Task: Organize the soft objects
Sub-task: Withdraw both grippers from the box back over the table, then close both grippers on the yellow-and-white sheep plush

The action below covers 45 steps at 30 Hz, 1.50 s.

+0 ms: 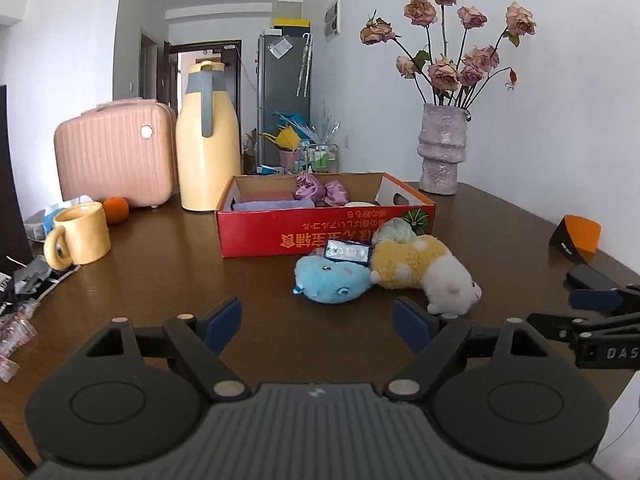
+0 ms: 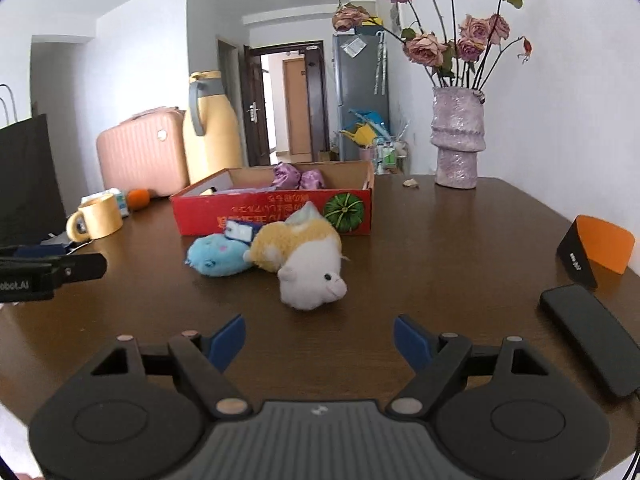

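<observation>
1. Left tool (image 1: 317, 322): standing wide open, gripping nothing, bare brown bench (image 1: 160, 272) showing between its blue pads.
2. Right tool (image 2: 319, 339): standing wide open, likewise gripping nothing.
3. Blue plush toy (image 1: 332, 278): lying on the bench just ahead of the left tool, touching the next item.
4. Yellow-and-white plush toy (image 2: 304, 260): lying just ahead of the right tool, white head pointing toward it.
5. Red cardboard box (image 1: 320, 232): sitting beyond both toys, holding purple fabric pieces (image 1: 320, 192).
6. Yellow mug (image 1: 80, 236): standing well left of the left tool.
7. Flower vase (image 2: 458, 136): standing far ahead, right of the right tool.
</observation>
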### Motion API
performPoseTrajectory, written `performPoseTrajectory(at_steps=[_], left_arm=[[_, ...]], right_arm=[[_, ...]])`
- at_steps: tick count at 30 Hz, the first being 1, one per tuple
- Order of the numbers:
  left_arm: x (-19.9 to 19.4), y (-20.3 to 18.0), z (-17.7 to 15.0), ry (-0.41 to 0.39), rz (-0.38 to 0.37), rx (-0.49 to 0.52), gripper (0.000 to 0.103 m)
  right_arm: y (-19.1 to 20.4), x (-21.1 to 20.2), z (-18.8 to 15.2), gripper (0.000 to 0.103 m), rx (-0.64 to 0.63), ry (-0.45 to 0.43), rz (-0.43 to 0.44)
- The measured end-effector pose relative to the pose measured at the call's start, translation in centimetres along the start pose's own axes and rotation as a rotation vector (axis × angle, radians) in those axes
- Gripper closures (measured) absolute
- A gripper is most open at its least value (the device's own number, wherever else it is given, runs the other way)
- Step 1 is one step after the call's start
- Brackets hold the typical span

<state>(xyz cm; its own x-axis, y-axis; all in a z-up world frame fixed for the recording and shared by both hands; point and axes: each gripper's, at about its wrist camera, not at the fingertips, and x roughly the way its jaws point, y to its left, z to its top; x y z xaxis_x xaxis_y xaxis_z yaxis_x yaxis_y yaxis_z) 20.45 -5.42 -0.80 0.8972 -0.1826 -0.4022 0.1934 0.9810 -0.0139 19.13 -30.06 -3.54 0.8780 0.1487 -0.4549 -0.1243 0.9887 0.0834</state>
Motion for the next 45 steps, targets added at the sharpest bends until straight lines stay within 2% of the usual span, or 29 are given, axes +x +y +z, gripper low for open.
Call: performPoseTrajectory(at_steps=[6, 15, 18, 20, 21, 25, 28, 32, 34, 35, 37, 40, 45], left_arm=[[2.4, 0.1, -0.3, 0.039, -0.007, -0.005, 0.019], [7.6, -0.2, -0.1, 0.082, -0.029, -0.005, 0.019], [8.5, -0.4, -0.2, 0.096, -0.037, -0.005, 0.019], [8.7, -0.4, -0.3, 0.102, -0.040, 0.001, 0.019], [8.7, -0.4, -0.4, 0.103, -0.043, 0.006, 0.019], [8.3, -0.4, -0.7, 0.114, -0.052, 0.008, 0.019], [7.3, -0.4, -1.1, 0.107, -0.073, -0.020, 0.019], [6.2, 0.0, -1.7, 0.120, -0.133, -0.095, 0.020], [5.9, -0.3, -2.0, 0.134, -0.165, -0.106, 0.025], [5.7, -0.5, -2.0, 0.139, -0.175, -0.100, 0.029], [5.6, -0.9, -2.2, 0.149, -0.192, -0.092, 0.045], [5.6, -1.0, -2.3, 0.163, -0.220, -0.112, 0.054], [5.8, -0.4, -2.3, 0.177, -0.242, -0.154, 0.054]], right_arm=[[0.3, 2.4, 0.2, 0.022, -0.003, 0.025, 0.011], [1.5, 9.5, 2.3, 0.023, -0.098, 0.072, -0.023], [1.9, 12.1, 3.0, 0.029, -0.136, 0.094, -0.052], [1.9, 13.5, 3.2, 0.048, -0.142, 0.119, -0.058], [1.8, 13.8, 3.2, 0.048, -0.140, 0.131, -0.048], [1.4, 12.2, 2.5, 0.049, -0.128, 0.109, -0.018], [1.1, 9.4, 1.2, 0.049, -0.092, 0.099, 0.054], [2.0, 5.3, -1.4, 0.049, -0.142, 0.109, 0.190], [2.6, 3.7, -2.4, 0.049, -0.180, 0.106, 0.233], [2.9, 3.2, -2.8, 0.049, -0.198, 0.097, 0.220], [3.3, 2.7, -3.0, 0.047, -0.218, 0.097, 0.204], [3.5, 2.3, -2.8, 0.046, -0.210, 0.100, 0.214], [2.8, 2.2, -1.9, 0.042, -0.132, 0.085, 0.254]])
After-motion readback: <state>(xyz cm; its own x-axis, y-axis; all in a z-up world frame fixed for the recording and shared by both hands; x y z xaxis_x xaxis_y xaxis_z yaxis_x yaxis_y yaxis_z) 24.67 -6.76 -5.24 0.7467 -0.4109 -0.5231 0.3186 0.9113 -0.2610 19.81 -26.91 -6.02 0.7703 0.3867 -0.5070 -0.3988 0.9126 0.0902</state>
